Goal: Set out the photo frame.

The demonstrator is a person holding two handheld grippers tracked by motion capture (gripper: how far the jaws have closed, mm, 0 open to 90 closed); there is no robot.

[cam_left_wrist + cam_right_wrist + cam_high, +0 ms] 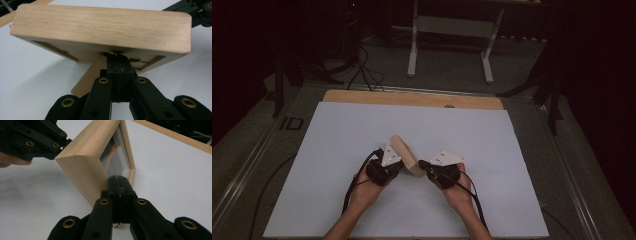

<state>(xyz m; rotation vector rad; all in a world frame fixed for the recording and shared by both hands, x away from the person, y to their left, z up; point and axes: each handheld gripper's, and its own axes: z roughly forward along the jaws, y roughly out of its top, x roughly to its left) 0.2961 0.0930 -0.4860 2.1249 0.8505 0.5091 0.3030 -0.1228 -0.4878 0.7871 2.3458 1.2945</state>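
A light wooden picture frame (pixel 405 154) stands tilted on edge on the white sheet, between my two grippers. My left gripper (pixel 400 164) is shut, and its tips (pixel 117 57) rest against the frame's back (pixel 100 27), just above the fold-out wooden stand leg (pixel 86 78). My right gripper (pixel 422 164) is also shut. Its tips (pixel 117 179) touch the low front edge of the frame (pixel 82 155), beside the glass (pixel 113 160). The left gripper (pixel 67 142) reaches the frame's far side in the right gripper view. Nothing lies between either pair of jaws.
The white sheet (pixel 337 150) covers most of the table, and a wooden strip (pixel 412 99) runs along its far edge. Metal rails border the table. Beyond it, white desk legs (pixel 413 50) and black cables (pixel 362 70) stand on the dark floor.
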